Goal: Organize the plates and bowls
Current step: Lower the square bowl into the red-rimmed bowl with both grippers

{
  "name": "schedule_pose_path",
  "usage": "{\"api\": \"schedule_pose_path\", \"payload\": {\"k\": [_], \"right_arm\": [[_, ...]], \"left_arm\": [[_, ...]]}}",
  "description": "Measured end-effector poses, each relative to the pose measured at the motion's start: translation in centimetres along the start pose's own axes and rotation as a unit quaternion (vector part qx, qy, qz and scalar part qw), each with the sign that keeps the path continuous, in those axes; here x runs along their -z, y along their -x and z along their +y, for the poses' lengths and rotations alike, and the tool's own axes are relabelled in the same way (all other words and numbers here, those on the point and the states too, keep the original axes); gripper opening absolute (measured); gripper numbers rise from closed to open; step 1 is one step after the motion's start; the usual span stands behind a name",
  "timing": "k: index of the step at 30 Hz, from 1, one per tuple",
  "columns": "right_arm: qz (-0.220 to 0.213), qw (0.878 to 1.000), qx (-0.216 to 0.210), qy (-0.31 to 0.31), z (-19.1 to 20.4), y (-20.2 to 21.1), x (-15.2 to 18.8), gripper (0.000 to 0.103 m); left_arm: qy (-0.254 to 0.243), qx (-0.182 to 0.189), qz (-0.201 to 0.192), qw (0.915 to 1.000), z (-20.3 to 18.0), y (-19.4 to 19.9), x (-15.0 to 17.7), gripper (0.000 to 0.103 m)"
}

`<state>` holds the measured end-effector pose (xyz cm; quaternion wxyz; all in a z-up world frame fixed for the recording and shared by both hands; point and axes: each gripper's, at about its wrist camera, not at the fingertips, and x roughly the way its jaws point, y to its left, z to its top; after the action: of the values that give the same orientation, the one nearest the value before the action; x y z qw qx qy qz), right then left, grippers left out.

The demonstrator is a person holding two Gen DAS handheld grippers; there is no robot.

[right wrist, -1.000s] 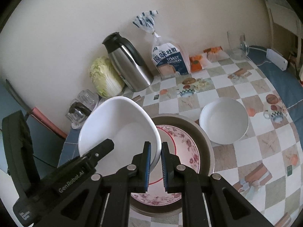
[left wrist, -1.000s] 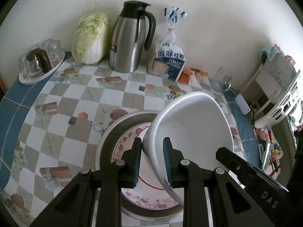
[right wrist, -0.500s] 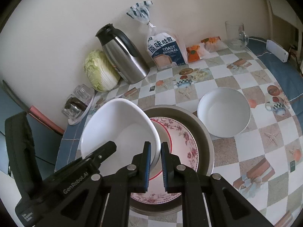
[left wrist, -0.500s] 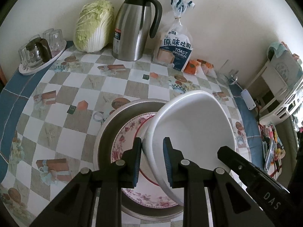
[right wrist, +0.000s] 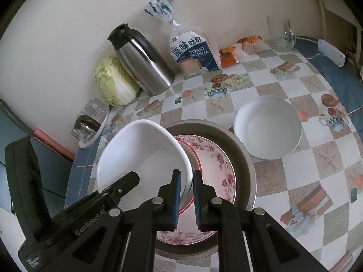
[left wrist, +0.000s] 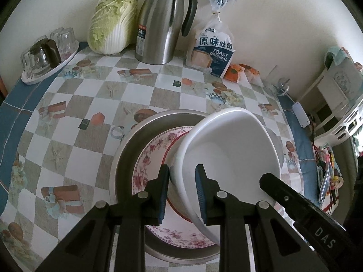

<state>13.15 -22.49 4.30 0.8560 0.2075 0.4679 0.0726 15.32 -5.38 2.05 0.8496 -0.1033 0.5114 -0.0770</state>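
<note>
- Checked oilcloth covers the table (left wrist: 68, 149), which backs onto a pale wall; a steel jug (left wrist: 163, 22), a cabbage (left wrist: 111, 22) and a bag of toast bread (left wrist: 213, 45) stand along the far edge, well apart from the work.
- Near the front sits a wide metal basin (right wrist: 240, 158) with a flowered plate (right wrist: 222, 174) lying flat inside it.
- Tilted above that plate hangs a white bowl (left wrist: 229, 149), carried by both tools at once, its lower edge low over the plate; whether it touches cannot be told.
- A second white bowl (right wrist: 267, 127) rests on the cloth just beside the basin, to its right in the right wrist view.
- Clamped on the near rim, the left gripper (left wrist: 182, 195) has one pad outside the wall and one inside.
- Likewise the right gripper (right wrist: 186, 199) is pinched nearly closed on the thin rim at the opposite side.
- My judgement is that the step in hand is setting this bowl down onto the plate: level it first so the base lands flat and centred, lower both hands together, and let go only once the weight is borne below, since a tilted release could slide it against the basin wall.
</note>
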Motion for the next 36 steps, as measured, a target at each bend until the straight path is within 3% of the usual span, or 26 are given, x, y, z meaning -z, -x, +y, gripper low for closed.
{"api": "schedule_pose_path", "payload": {"k": [36], "right_arm": [[0.014,1.0,-0.011,-0.023,-0.9,-1.7,-0.3,0.014]], "left_arm": [[0.045,0.023,-0.026,0.9984,1.9,0.4,-0.7,0.024]]}}
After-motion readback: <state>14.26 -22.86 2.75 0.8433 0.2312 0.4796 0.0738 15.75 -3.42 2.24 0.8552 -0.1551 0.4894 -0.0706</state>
